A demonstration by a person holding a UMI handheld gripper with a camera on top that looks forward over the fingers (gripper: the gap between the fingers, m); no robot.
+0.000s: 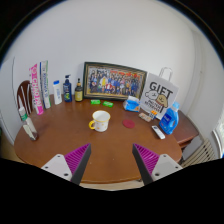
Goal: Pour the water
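A cream mug (99,121) with a handle stands near the middle of the round wooden table (70,140), well beyond my fingers. A blue jug-like container (170,120) sits at the table's right side, beside a small dark object (158,132). My gripper (112,160) hovers over the table's near edge, open, its purple pads (78,158) spread wide with nothing between them.
A framed picture (114,81) leans against the wall at the back, next to a white GIFT bag (159,95). Several bottles and tubes (55,90) stand at the back left. Green items (96,101) and a pink coaster (128,125) lie on the table.
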